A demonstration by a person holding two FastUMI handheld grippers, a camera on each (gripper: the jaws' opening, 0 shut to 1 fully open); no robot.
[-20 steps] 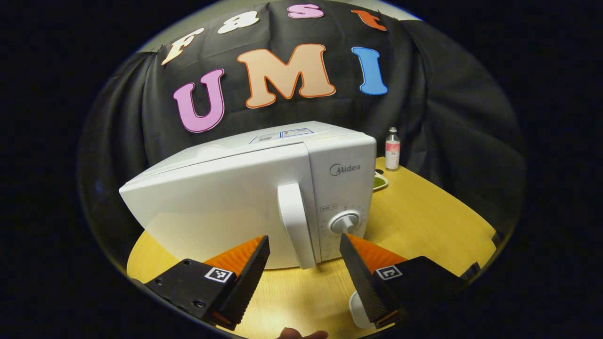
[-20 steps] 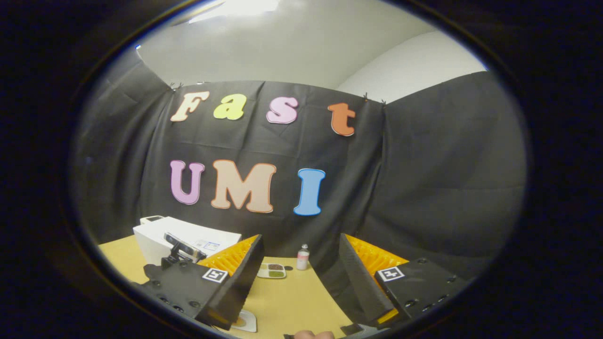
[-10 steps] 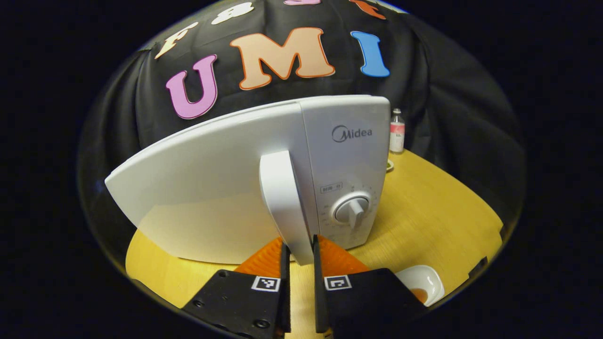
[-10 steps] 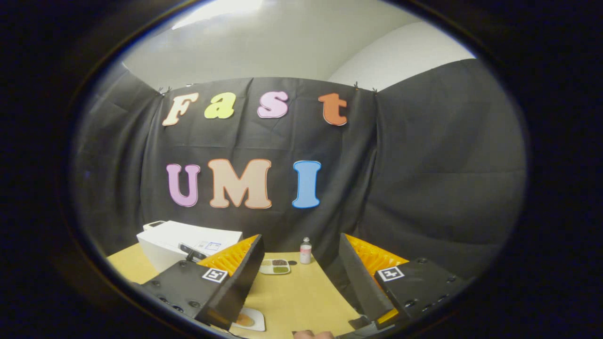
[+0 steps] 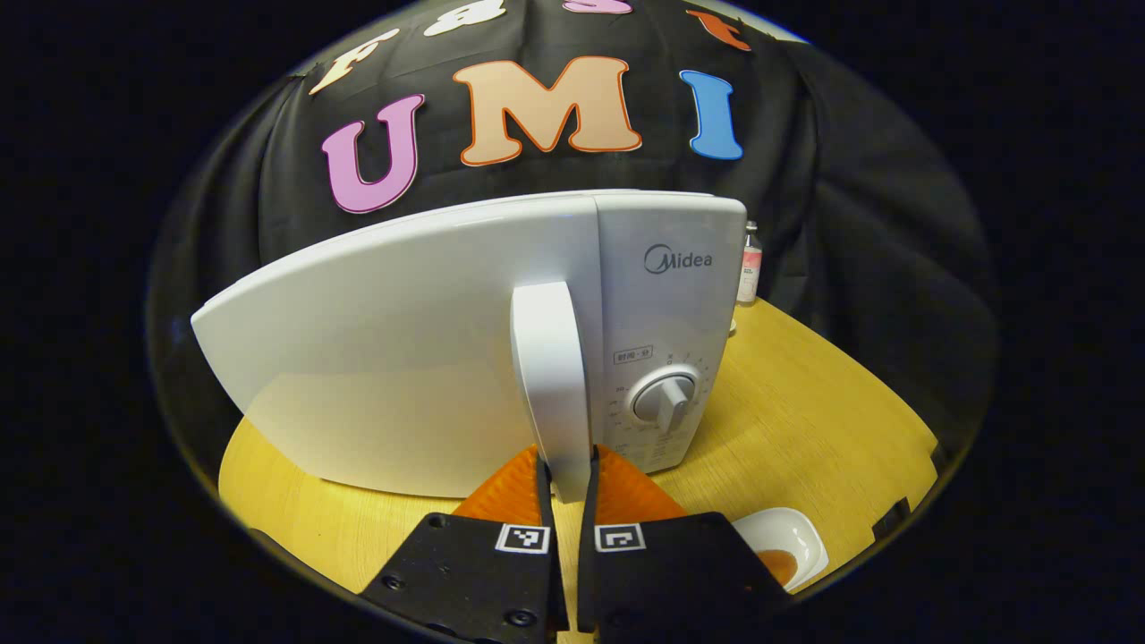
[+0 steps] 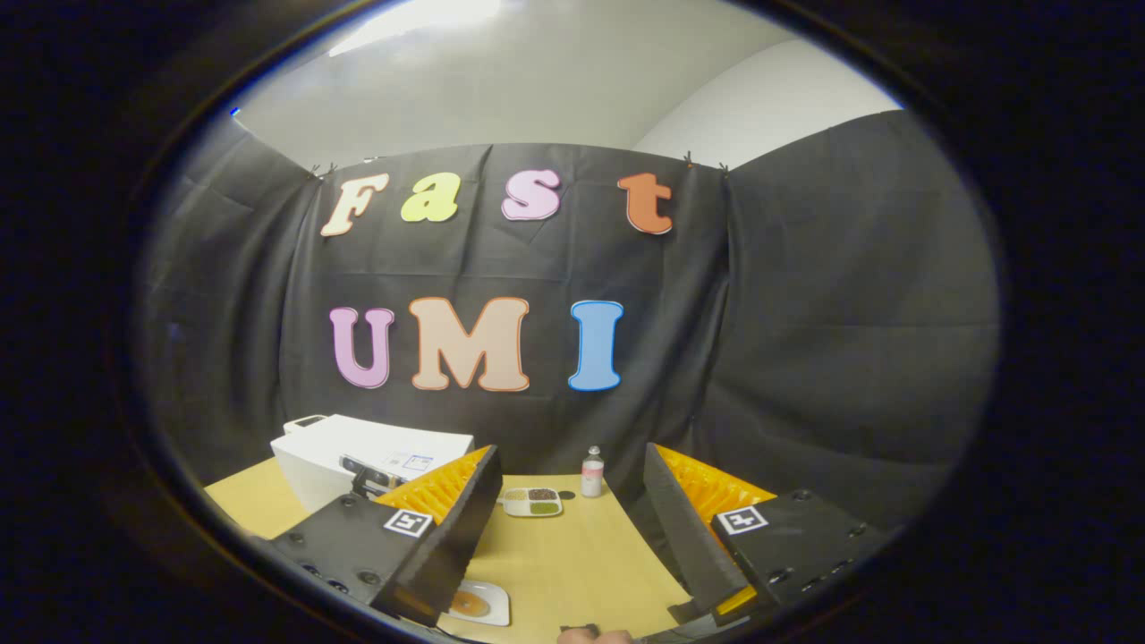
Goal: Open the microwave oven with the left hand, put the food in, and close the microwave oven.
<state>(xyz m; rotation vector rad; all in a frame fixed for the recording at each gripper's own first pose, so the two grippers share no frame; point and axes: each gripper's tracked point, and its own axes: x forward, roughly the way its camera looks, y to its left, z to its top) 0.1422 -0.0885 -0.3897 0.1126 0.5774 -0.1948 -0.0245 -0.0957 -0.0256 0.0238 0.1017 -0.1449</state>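
In the left gripper view, a white microwave (image 5: 402, 358) stands on the wooden table (image 5: 805, 420), its door flush with the control panel. My left gripper (image 5: 565, 474) is shut on the lower end of the vertical door handle (image 5: 547, 358), one finger on each side. A white dish with orange food (image 5: 785, 556) lies at the lower right. My right gripper (image 6: 572, 528) hangs open and holds nothing, high above the table. Below it lies the food dish (image 6: 479, 602), with the microwave (image 6: 358, 447) off to its left.
A round dial (image 5: 664, 398) sits on the panel right of the handle. A small bottle (image 6: 591, 472) and a divided tray of food (image 6: 531, 502) stand at the table's back by the black cloth. Bare tabletop (image 6: 581, 563) stretches between the right gripper's fingers.
My left gripper moved in to the microwave and went from open to shut on the door handle. The right gripper stayed open and barely shifted.
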